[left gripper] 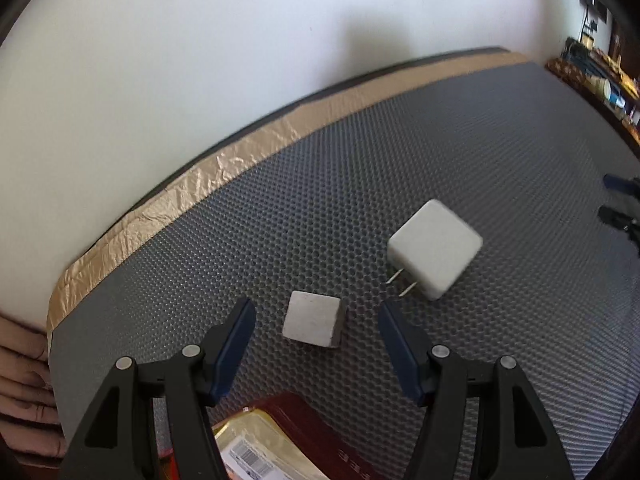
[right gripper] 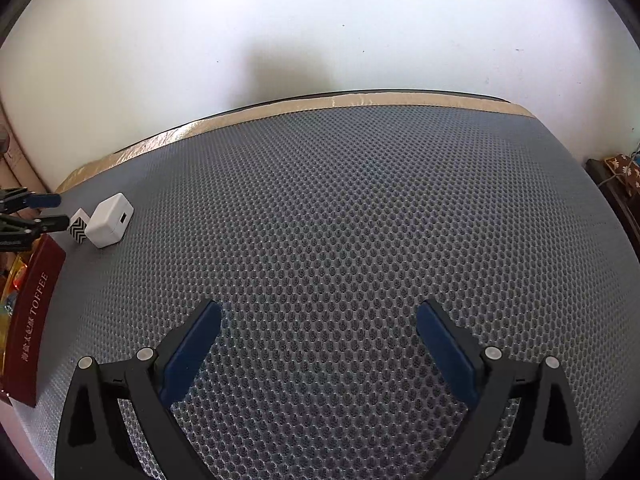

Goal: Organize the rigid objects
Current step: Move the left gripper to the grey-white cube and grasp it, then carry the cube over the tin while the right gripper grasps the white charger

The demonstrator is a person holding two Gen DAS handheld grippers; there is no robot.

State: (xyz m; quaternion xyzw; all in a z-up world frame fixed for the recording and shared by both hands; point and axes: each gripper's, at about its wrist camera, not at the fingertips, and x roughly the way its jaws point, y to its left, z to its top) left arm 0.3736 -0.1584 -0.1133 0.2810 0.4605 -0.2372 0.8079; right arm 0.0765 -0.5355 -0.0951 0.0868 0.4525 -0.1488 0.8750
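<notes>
Your left gripper point(left gripper: 316, 316) stands spread with nothing pinched, and the small cube point(left gripper: 314, 324) sits on the honeycomb mat point(left gripper: 460, 152) right between its fingertips, not yet touched. In the right wrist view one face of that cube carries a black-and-white zigzag pattern; it looks stiff, light and square-sided, so you can likely close the pads on two opposite flat faces and it should hold without slipping. Just beside it lies the white wall charger point(left gripper: 434, 248), prongs pointing toward you: hard plastic, smooth and probably a bit slick, with rounded corners, so take it across its broad flat sides rather than by the prongs. The toffee box point(right gripper: 34, 316) lies near both, at the mat's near left edge. Your right gripper point(right gripper: 318, 316) is spread wide over bare mat, holding nothing, well apart from all three.
</notes>
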